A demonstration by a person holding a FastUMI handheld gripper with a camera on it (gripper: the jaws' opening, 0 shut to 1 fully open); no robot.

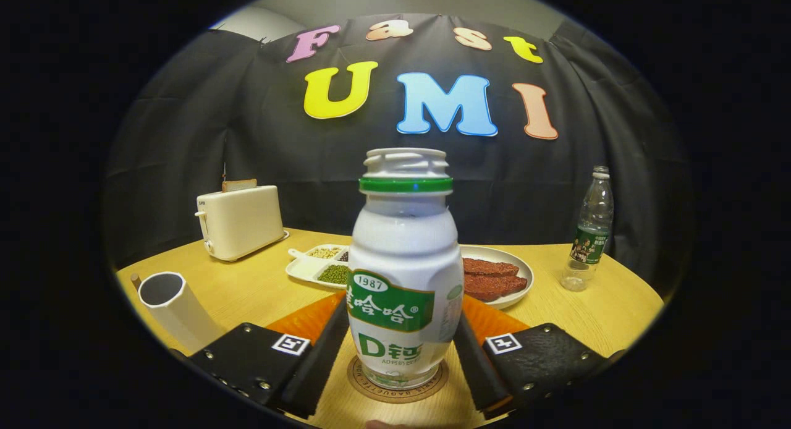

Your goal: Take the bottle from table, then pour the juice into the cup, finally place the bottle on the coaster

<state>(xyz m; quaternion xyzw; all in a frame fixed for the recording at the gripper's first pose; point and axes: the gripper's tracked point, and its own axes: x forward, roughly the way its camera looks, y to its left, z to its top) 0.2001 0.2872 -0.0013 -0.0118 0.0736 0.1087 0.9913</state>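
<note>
The bottle (pixel 403 274) is seen upright on the coaster (pixel 398 382), between the fingers of the gripper (pixel 400 348), which sit close against its sides; whether both press on it cannot be told. The cup (pixel 176 308) is seen to the left on the tabletop (pixel 587 311).
</note>
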